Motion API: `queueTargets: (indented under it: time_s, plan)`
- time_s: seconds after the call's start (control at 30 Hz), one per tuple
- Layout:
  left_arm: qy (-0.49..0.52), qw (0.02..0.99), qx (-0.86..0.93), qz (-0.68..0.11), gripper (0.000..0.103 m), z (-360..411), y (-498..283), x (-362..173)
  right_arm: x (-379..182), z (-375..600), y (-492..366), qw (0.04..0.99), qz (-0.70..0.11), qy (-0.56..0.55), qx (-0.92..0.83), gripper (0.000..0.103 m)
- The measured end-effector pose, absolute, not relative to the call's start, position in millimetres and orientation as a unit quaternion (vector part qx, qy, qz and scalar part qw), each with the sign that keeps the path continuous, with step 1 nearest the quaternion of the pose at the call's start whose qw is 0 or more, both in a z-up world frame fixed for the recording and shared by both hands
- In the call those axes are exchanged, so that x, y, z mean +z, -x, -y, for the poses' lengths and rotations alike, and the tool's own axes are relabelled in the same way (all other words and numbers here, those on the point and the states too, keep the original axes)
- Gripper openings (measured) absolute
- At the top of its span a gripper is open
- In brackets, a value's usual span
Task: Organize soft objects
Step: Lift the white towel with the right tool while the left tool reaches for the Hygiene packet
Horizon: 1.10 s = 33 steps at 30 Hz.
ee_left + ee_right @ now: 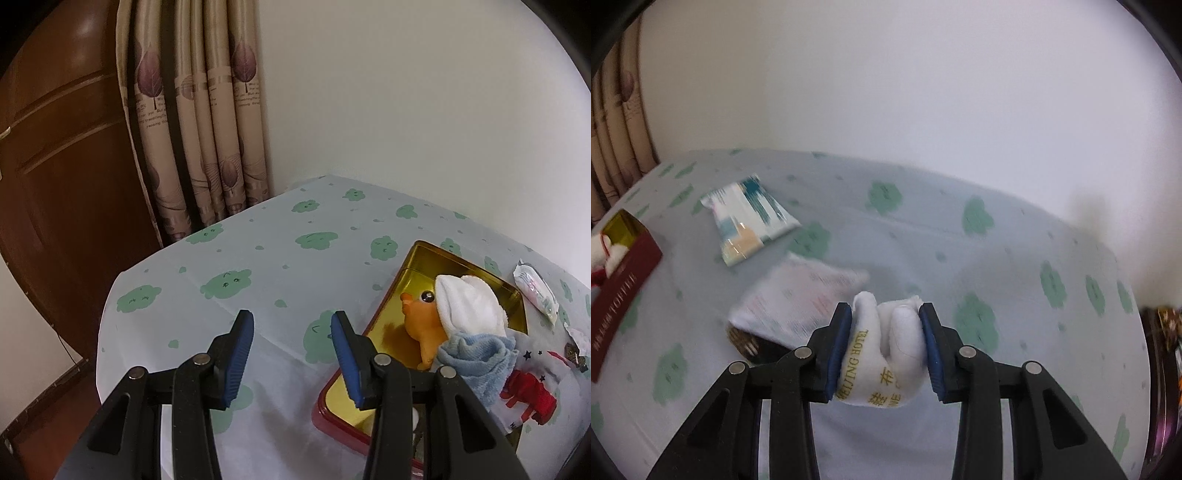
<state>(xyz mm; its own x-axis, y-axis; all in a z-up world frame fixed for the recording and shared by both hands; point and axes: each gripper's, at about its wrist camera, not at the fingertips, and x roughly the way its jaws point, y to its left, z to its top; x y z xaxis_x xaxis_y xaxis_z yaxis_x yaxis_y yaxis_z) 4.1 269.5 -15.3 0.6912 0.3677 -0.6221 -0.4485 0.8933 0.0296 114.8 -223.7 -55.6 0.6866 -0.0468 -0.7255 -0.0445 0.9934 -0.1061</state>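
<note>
Carrying a rolled white hotel cloth (882, 354) pinched in the right gripper (885, 317) above the counter (923, 240), left gripper (291, 325) spread and empty, likely next needing release into the gold tin (417, 258).

The left wrist view looks down from above the table's (258, 266) near left corner toward the curtain (192, 129) and wall. The right wrist view sits lower, facing the far edge. Both share the tin (417, 266) and tissue pack (750, 218).
</note>
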Motion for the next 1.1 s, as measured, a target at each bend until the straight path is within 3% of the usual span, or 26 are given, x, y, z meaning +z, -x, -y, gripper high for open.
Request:
queueTargets:
  time_s: [0.23,0.5,0.63,0.73,0.9,1.1]
  plan:
    - [0.038,0.924,0.191,-0.329,0.045,-247.8,-5.3,-4.5,-79.7,250.5,-96.0,0.909,-0.416,0.029,0.006,0.037]
    - [0.003,0.938,0.063,-0.341,0.045,-167.5,-15.2,31.7,-92.6,258.3,-86.3,0.909,-0.415,0.019,0.023,0.056]
    - [-0.012,0.940,-0.008,-0.342,0.049,-113.8,-31.9,45.4,-97.2,260.7,-82.3,0.910,-0.412,0.015,0.027,0.059]
    - [-0.025,0.934,-0.056,-0.352,0.049,-71.0,-46.5,46.2,-98.3,260.4,-80.9,0.911,-0.412,0.019,0.030,0.058]
    - [-0.033,0.914,-0.131,-0.382,0.049,-2.2,-73.9,36.0,-97.3,260.5,-73.1,0.913,-0.406,0.036,0.031,0.046]
    - [-0.035,0.883,-0.189,-0.428,0.049,60.5,-107.6,13.2,-97.8,265.5,-68.2,0.915,-0.402,0.031,0.028,0.045]
